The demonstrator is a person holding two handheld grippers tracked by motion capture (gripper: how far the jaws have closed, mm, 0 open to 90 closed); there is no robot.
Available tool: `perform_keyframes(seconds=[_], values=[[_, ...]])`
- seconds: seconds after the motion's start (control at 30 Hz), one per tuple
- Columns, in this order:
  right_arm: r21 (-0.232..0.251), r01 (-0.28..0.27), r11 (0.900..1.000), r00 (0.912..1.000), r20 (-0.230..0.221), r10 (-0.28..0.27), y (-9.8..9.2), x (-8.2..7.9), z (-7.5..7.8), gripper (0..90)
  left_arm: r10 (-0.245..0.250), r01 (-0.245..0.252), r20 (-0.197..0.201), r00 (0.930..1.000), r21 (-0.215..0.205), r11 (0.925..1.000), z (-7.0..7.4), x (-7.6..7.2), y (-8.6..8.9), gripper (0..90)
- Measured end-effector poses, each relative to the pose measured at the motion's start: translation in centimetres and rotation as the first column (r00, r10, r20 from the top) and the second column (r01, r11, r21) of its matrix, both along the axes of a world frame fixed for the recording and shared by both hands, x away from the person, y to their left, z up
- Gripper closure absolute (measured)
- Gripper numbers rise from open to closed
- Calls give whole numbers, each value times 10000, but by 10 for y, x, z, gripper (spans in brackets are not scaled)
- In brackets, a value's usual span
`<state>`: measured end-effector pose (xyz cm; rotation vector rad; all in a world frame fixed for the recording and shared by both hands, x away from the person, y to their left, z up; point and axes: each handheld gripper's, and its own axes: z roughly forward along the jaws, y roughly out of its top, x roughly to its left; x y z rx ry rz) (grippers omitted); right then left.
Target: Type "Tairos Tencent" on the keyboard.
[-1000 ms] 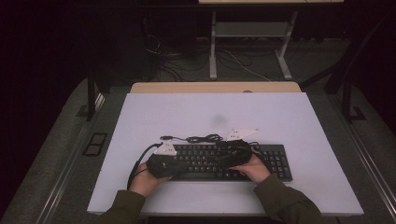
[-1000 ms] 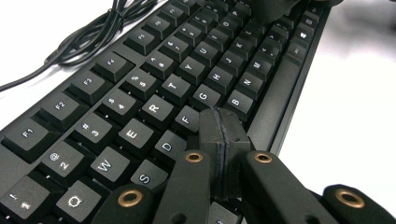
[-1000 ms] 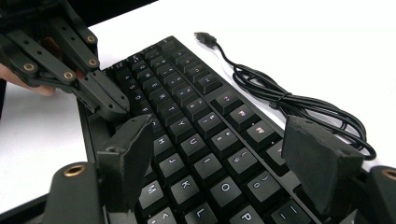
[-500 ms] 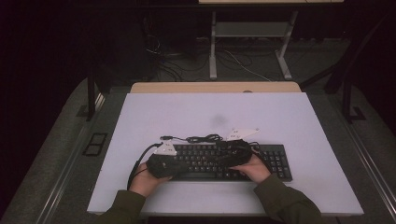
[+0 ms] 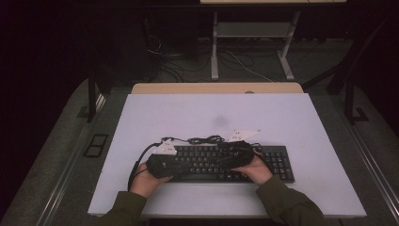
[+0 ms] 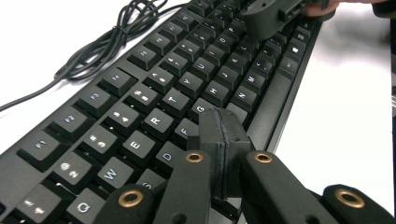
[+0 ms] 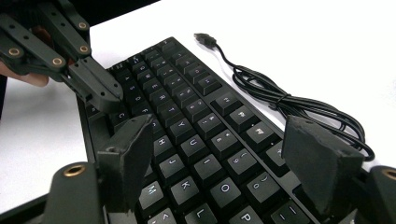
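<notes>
Over the black keyboard both grippers are held: left gripper fingers pressed together, right gripper fingers spread. One key should be pressed gently, straight down.

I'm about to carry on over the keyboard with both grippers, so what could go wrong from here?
1. The left gripper, shut, sits low over the F and G keys of the keyboard; a dip could press both at once.
2. The right gripper stands open over the J and K rows; lowered like that, its jaws may catch several keys.
3. The bundled cable lies just behind the keyboard and could snag a jaw.
</notes>
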<state>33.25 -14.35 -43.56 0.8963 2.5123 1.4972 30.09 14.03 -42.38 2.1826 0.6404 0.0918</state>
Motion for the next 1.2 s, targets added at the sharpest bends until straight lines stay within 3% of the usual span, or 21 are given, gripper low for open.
perform_keyframes(seconds=[0.77,1.2], values=[[-1,-2,10000,10000,-9,2,1,0,0,249,497,-494,268,9984,-127,9987,4,13,7,892],[0,-18,10000,10000,9,18,1,0,-1,249,863,-863,277,9959,-1,9963,-4,25,9,891]])
